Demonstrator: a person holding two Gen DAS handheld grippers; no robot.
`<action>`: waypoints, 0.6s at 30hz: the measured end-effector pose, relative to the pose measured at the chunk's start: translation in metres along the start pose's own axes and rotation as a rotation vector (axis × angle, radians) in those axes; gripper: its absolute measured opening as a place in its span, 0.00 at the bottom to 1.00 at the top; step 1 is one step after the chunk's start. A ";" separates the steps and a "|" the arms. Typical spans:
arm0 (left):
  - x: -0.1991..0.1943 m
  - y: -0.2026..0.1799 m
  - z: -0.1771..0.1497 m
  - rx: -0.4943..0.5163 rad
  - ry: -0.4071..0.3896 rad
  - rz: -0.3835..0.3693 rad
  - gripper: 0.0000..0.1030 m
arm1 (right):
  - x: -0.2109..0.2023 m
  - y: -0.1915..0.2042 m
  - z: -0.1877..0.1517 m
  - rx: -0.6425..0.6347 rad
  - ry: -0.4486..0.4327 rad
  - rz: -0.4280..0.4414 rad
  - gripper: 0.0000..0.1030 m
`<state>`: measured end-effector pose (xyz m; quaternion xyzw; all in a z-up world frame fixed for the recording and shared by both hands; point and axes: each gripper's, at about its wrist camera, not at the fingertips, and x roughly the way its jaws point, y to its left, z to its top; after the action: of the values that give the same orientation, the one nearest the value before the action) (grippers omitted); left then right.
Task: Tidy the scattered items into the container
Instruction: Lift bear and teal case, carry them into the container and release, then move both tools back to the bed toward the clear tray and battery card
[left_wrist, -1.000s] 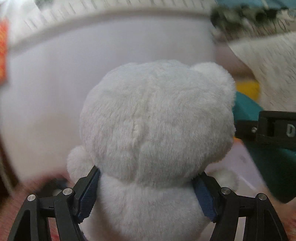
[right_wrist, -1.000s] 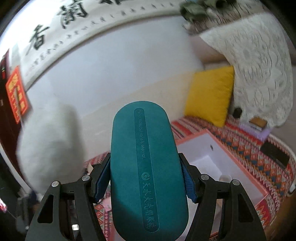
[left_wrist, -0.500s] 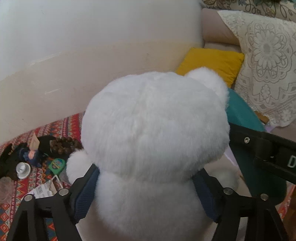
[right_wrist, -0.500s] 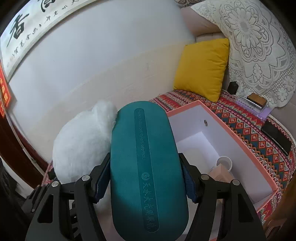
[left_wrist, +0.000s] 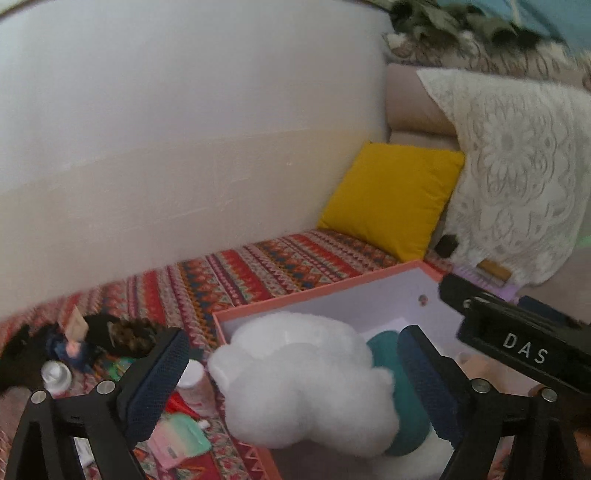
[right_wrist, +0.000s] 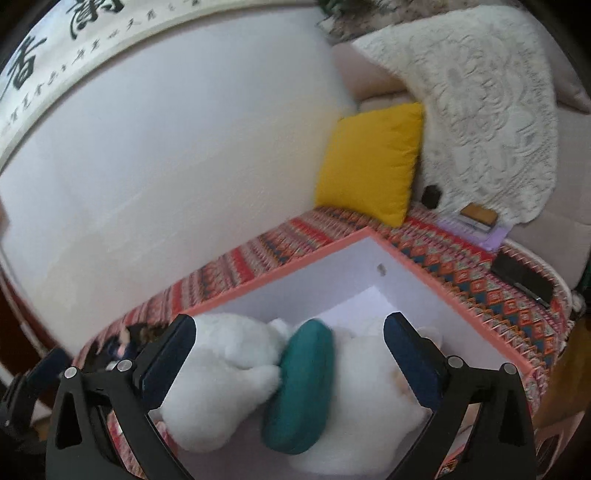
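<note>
Coral-rimmed box (right_wrist: 295, 269): white inside, set on the patterned bed cover (left_wrist: 258, 273); both cameras look down into it.
White plush bear (left_wrist: 306, 384): lying inside the box at its near left end, no longer gripped by anything.
Teal case (right_wrist: 303, 384): inside the box, tilted, wedged against the bear; white plush shows on either side of it in the right wrist view.
Left gripper (left_wrist: 291, 380): jaws opening, spread wide; the bear sits below and between the fingers (left_wrist: 155, 380), and the pads are clear of its fur.
Right gripper (right_wrist: 290, 354): jaws opening, at full spread; the case lies below and between the fingers (right_wrist: 168, 354), with a visible gap to each pad.
Loose items (left_wrist: 110, 354): a cluster on the cover just left of the box, including a small white-capped bottle (left_wrist: 55, 376), a dark pine-cone-like piece (left_wrist: 133, 332) and a pink and green packet (left_wrist: 177, 439); finer detail is blurred.
Yellow cushion (right_wrist: 369, 166): propped against the wall beyond the box, beside a lace throw (right_wrist: 480, 110).
Calligraphy scroll (right_wrist: 62, 48): hung high on the wall.
Black flat device (right_wrist: 522, 278): on the cover right of the box, apart from it.
</note>
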<state>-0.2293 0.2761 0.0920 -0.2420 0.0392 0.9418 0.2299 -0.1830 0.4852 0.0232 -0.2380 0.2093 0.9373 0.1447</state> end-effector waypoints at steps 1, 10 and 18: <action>-0.001 0.008 0.001 -0.024 0.006 -0.007 0.92 | -0.004 0.000 0.001 -0.002 -0.024 -0.024 1.00; -0.024 0.070 -0.028 -0.125 0.077 0.040 0.93 | -0.018 0.019 0.004 -0.003 -0.100 0.010 1.00; -0.072 0.148 -0.092 -0.135 0.173 0.182 0.93 | -0.037 0.086 -0.012 -0.107 -0.085 0.155 1.00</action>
<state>-0.2001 0.0972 0.0397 -0.3327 0.0171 0.9349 0.1225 -0.1790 0.3983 0.0605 -0.1885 0.1704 0.9648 0.0678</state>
